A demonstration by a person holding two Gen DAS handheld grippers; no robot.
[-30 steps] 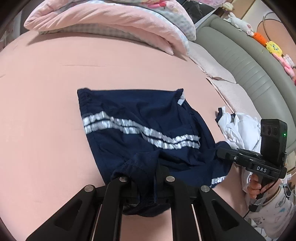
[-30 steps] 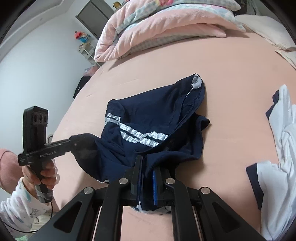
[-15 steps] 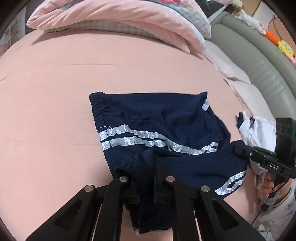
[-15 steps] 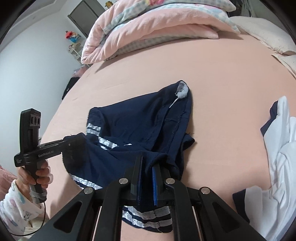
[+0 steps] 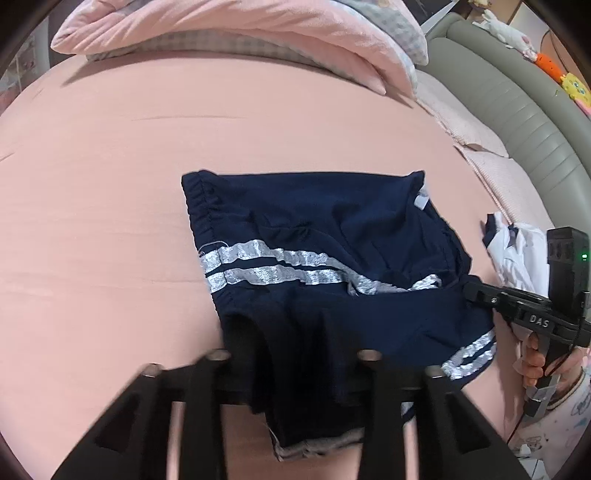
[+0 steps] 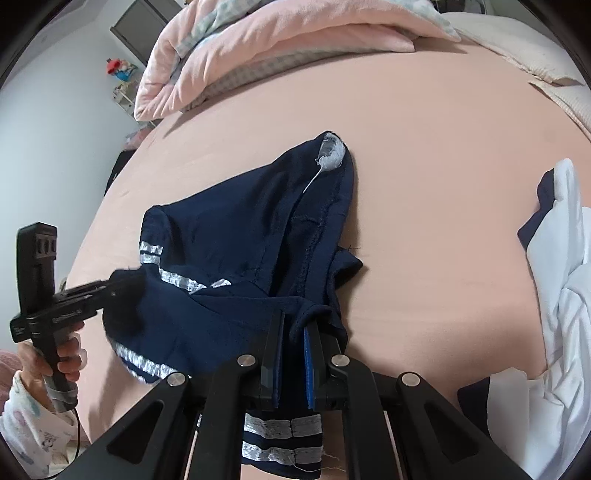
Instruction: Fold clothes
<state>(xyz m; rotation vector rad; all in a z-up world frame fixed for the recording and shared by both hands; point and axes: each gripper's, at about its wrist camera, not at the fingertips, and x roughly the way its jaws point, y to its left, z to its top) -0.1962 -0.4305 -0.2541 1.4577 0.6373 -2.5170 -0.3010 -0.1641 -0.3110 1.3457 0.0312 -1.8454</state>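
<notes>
While our right gripper (image 6: 291, 354) stays clamped on the hem of the navy shorts (image 5: 325, 236), our left gripper (image 5: 295, 365) has just been opening, its jaws now apart with cloth still lying between them; the shorts lie mid-frame on the pink bed (image 5: 110, 221), lower edge folded up, so we judge this fold laid

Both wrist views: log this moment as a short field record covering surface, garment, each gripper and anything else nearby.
surface: pink bed sheet
garment: navy blue shorts with silver stripes, partly folded on the sheet
left gripper: jaws have just been opening, fabric between them
right gripper: shut on a fold of the shorts
nearby: white garment with navy trim, apart from the shorts
background: pink quilt
</notes>
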